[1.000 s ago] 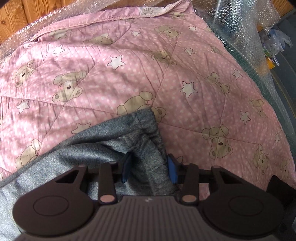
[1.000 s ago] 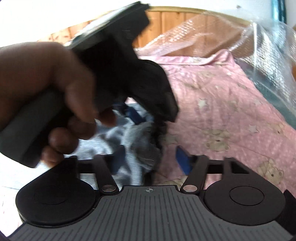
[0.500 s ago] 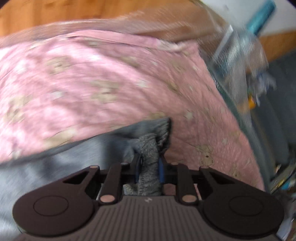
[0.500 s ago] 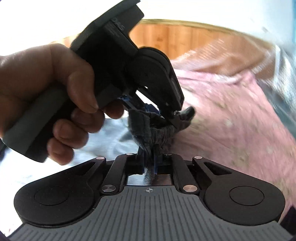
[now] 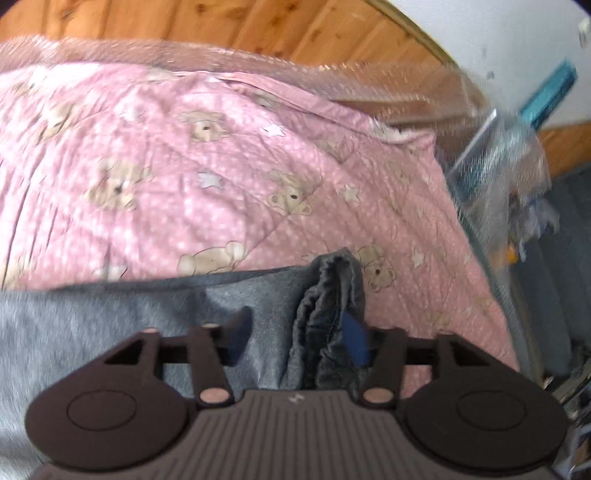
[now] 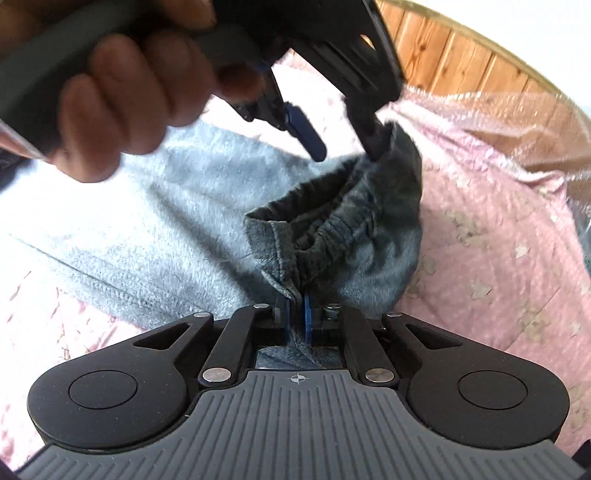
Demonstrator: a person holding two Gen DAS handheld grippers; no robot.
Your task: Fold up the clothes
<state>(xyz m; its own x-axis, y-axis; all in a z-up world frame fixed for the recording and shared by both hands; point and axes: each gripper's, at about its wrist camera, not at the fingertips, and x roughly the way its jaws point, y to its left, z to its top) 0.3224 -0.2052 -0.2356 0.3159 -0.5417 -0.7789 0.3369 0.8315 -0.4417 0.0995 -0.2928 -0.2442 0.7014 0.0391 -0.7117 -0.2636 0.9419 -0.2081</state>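
Observation:
A grey fleece garment [image 5: 122, 325] lies on the pink bear-print quilt [image 5: 184, 173]. Its elastic waistband end [image 5: 332, 291] is bunched up between my two grippers. In the left wrist view my left gripper [image 5: 295, 336] is open, the blue pads wide apart, with the waistband lying loose between them against the right pad. In the right wrist view my right gripper [image 6: 296, 317] is shut on the garment's hem [image 6: 284, 266]. The left gripper [image 6: 340, 136] shows there too, held in a hand above the garment [image 6: 147, 229], its jaws apart.
The quilt [image 6: 498, 258] is edged by clear bubble wrap [image 5: 406, 85] at the back and right. A wooden wall [image 5: 221, 22] stands behind. A clear plastic box [image 5: 491, 177] and clutter sit at the right, beyond the bed's edge.
My left gripper, shut on the waistband half a second ago, has opened and let go. My right gripper has stayed shut on the hem. The left gripper has lifted a little.

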